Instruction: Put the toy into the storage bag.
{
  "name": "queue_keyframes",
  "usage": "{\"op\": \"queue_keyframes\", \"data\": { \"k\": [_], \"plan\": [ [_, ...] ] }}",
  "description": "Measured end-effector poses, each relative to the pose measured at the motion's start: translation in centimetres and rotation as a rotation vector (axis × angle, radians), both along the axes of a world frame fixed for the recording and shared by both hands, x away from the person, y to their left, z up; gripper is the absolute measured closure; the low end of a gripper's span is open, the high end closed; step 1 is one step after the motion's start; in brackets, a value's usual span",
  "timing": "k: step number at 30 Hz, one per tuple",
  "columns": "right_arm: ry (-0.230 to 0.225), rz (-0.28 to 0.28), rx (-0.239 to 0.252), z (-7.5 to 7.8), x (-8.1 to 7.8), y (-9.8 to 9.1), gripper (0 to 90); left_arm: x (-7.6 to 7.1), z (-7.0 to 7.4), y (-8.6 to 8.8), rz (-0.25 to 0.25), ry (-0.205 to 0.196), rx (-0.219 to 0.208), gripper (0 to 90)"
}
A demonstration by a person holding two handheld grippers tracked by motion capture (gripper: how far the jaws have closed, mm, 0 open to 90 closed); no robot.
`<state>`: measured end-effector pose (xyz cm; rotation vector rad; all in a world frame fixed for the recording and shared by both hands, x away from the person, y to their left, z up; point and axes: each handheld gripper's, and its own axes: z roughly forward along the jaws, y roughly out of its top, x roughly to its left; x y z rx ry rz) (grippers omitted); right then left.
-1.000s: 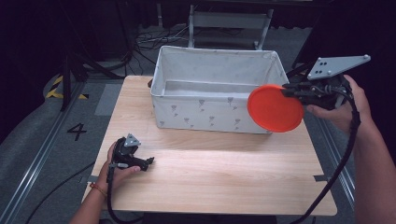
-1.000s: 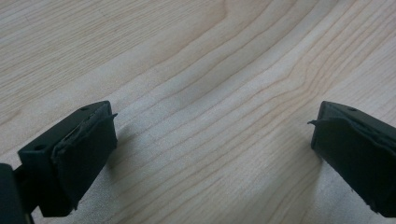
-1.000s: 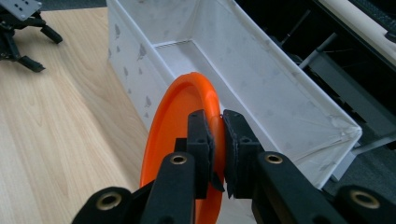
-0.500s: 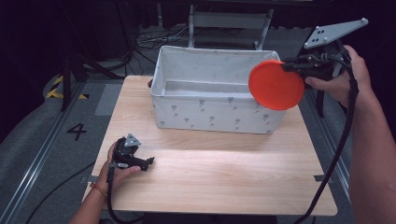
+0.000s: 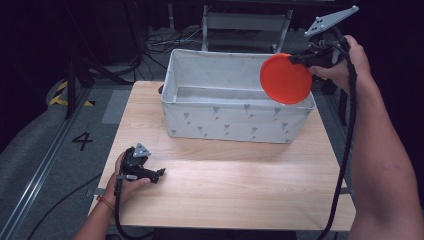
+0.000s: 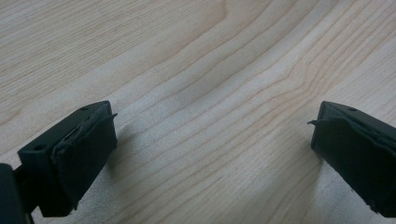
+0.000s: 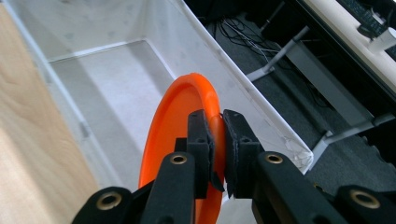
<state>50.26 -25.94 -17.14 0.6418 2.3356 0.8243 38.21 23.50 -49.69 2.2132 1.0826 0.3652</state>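
Here an orange plate (image 5: 286, 78) is clamped on its rim by the right gripper (image 7: 218, 140) above the white fabric bin (image 5: 220, 122); the left gripper (image 6: 210, 154) is held wide open and empty over the bench (image 5: 240, 185).

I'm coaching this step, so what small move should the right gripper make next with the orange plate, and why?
Probably carry it a little farther in over the bin and lower it. The right gripper is shut on the rim of the plate, which hangs on edge above the bin's right end, so letting go now might tip it onto the wall. The left gripper rests open on the table.
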Motion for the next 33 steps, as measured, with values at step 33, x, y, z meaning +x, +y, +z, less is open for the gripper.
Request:
{"op": "queue_keyframes", "data": {
  "k": [33],
  "plan": [
    [0.222,0.122,-0.314,-11.6,3.9,0.8,81.8,0.1,0.0,0.0,-0.02,-0.006,0.006,0.7]
  ]
}}
